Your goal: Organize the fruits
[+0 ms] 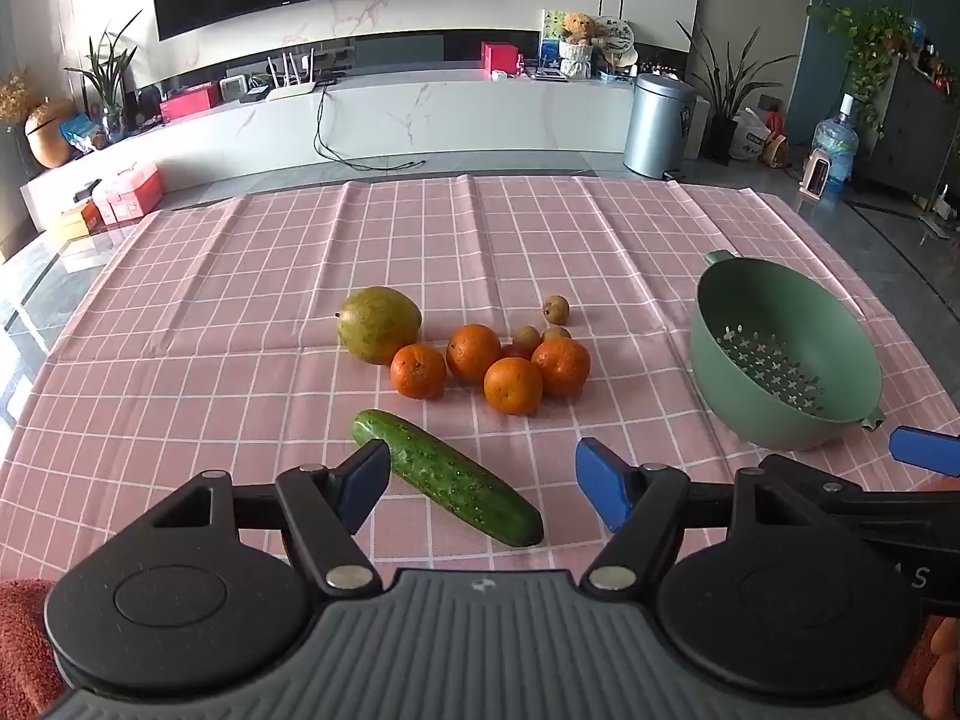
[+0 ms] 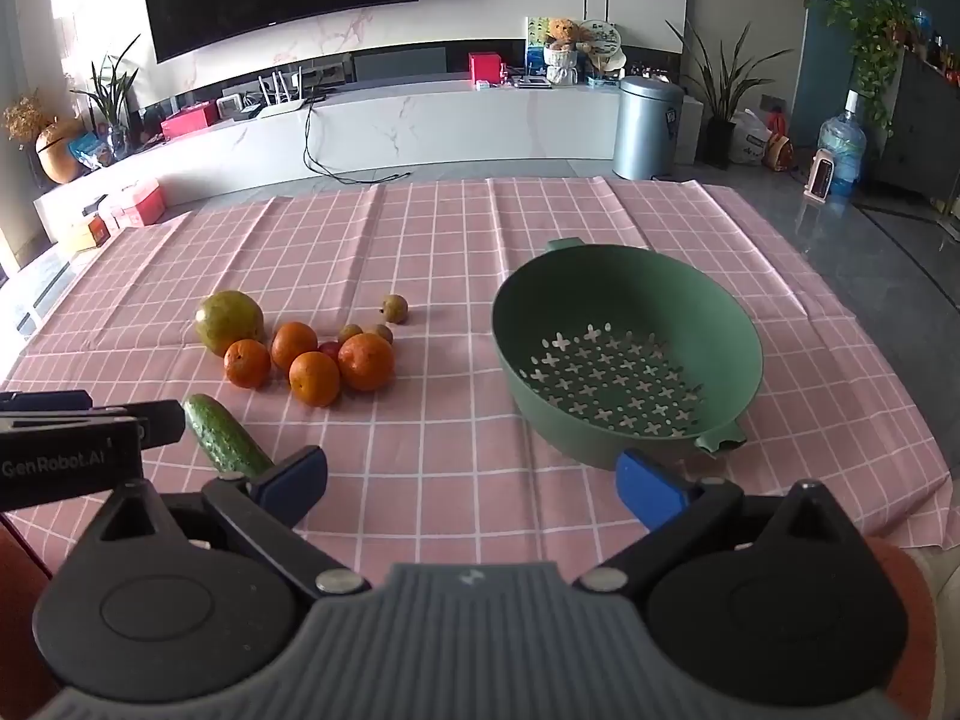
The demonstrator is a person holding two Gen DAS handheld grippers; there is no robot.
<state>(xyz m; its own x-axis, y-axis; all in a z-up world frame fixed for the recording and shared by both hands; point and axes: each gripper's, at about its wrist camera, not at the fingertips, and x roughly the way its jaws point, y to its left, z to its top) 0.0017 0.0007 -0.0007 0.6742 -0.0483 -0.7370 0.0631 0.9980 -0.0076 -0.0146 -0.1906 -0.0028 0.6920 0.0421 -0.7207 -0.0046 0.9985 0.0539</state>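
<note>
Four oranges (image 1: 489,367) lie beyond the open left hand-held gripper (image 1: 483,483).

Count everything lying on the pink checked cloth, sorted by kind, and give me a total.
Round orange fruits: 4
Small round brownish fruits: 3
Small red fruit: 1
Large green-yellow mango: 1
Bumpy green cucumber: 1
Green plastic colander: 1
Total: 11

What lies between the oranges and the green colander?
Nothing: only bare pink cloth separates the oranges from the colander, clearest in the right wrist view.
</note>
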